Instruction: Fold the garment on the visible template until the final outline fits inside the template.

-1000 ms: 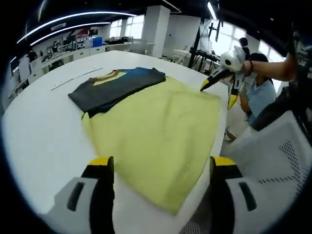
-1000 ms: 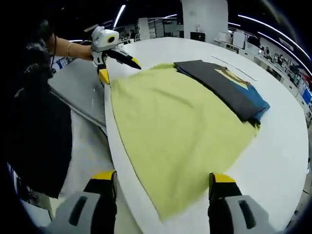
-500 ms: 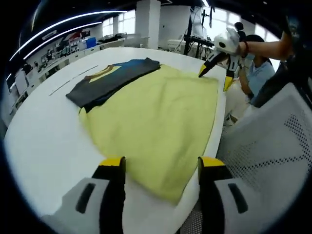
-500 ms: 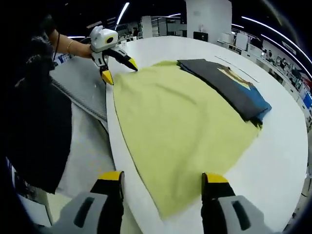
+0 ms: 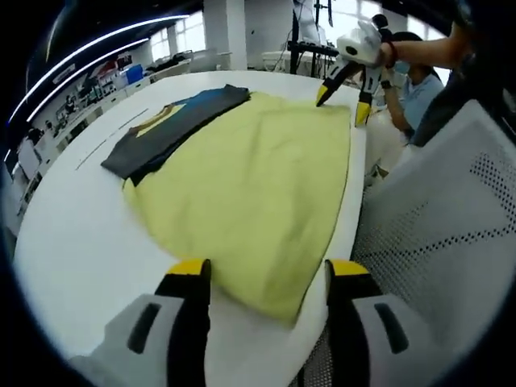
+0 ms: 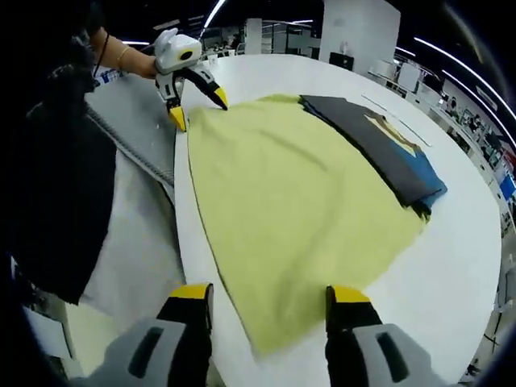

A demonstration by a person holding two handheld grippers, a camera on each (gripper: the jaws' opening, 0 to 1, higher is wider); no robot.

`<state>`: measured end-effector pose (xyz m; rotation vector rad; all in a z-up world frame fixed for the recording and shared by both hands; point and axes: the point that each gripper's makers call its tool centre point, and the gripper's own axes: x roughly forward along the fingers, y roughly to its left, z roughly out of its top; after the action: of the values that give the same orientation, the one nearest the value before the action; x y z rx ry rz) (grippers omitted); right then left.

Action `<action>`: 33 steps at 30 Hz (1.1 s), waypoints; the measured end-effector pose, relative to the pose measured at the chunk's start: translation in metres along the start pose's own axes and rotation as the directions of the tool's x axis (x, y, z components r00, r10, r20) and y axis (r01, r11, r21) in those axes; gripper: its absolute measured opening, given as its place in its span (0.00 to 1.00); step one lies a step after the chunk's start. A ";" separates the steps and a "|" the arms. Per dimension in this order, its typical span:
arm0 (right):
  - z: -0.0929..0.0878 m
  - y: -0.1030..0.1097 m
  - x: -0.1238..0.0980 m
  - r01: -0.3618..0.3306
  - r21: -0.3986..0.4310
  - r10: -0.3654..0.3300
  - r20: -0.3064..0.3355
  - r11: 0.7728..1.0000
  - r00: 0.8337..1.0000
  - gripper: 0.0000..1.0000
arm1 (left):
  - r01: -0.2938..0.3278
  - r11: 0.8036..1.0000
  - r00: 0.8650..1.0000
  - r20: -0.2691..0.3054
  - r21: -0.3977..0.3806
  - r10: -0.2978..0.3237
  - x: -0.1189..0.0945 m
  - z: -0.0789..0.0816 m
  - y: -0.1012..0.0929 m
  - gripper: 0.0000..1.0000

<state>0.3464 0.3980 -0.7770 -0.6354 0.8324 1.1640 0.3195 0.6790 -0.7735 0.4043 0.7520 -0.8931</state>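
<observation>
Both grippers have closed in on the near corners of the yellow cloth.

Left gripper view: left gripper [image 5: 262,278], jaws apart, empty, straddles a corner of the pale yellow cloth [image 5: 250,181] on the white round table [image 5: 68,242]; folded dark grey-and-blue garment [image 5: 173,125] beyond.
Right gripper view: right gripper [image 6: 266,302], likewise spread and empty, at the opposite corner; grey mesh chair [image 6: 133,133] alongside.

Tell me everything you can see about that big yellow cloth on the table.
The yellow cloth is plain, soft-looking fabric, spread nearly flat with faint creases on the white table. One edge runs along the table's rim; a folded dark grey and blue garment overlaps the opposite edge. The left gripper and right gripper each straddle a near corner, open.
</observation>
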 end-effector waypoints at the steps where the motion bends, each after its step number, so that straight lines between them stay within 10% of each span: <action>1: 0.000 -0.001 0.000 0.003 0.003 -0.003 0.002 1.000 1.000 0.50 | 0.001 1.000 1.000 0.002 0.001 -0.001 0.000 0.001 0.001 0.51; 24: 0.001 -0.006 -0.001 0.012 -0.016 -0.012 0.005 1.000 1.000 0.08 | -0.003 0.995 1.000 -0.025 0.096 0.005 0.000 0.003 0.003 0.03; 33: -0.002 -0.001 -0.002 -0.001 -0.023 0.000 -0.012 1.000 1.000 0.00 | -0.013 0.997 0.999 -0.037 0.081 0.016 -0.005 -0.003 0.003 0.00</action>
<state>0.3462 0.3948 -0.7762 -0.6615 0.8309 1.1724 0.3191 0.6853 -0.7720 0.4983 0.7483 -0.9065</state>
